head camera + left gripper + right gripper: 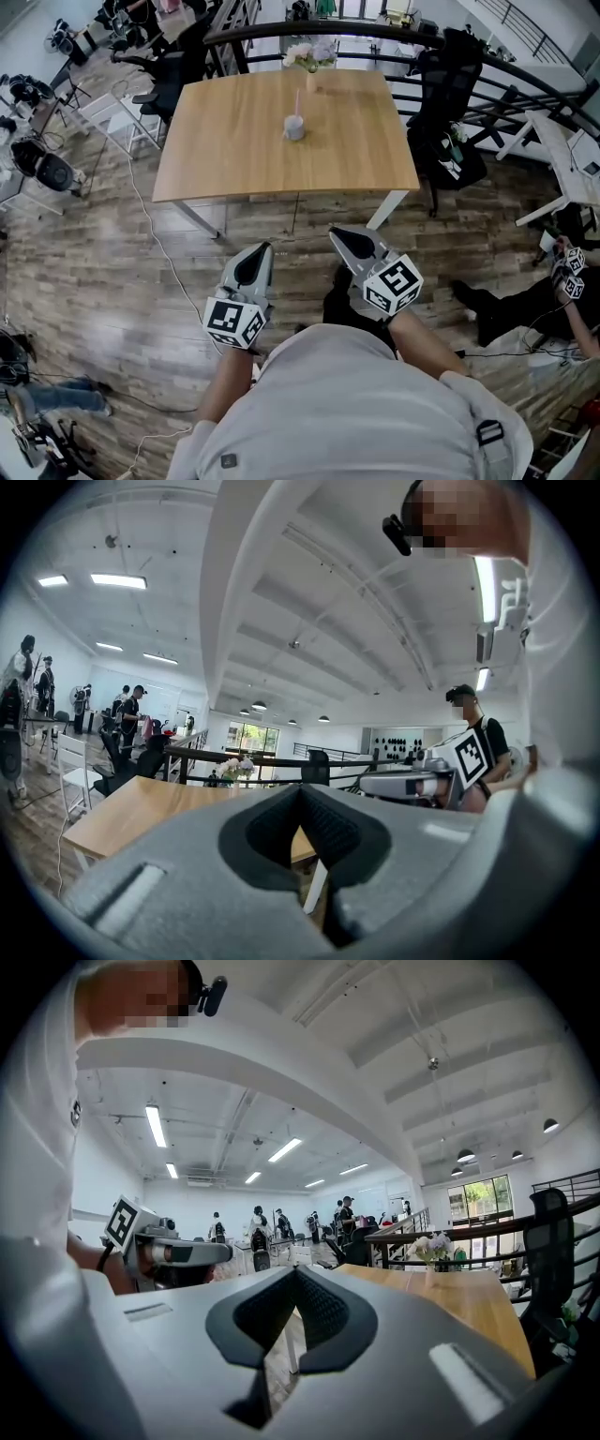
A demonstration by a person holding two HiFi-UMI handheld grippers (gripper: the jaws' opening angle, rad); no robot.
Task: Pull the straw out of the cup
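Straw (298, 100) stands in the cup (294, 127) — nothing pulled yet; left gripper (260, 251) and right gripper (340, 234), fingers pressed together and empty, hang well short.

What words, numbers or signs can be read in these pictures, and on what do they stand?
No word or number can be read.
Left gripper: black-and-white square markers on its cube, patterns only, no letters.
Right gripper: the same kind of markers.
Cup on the table: too small to show any print.
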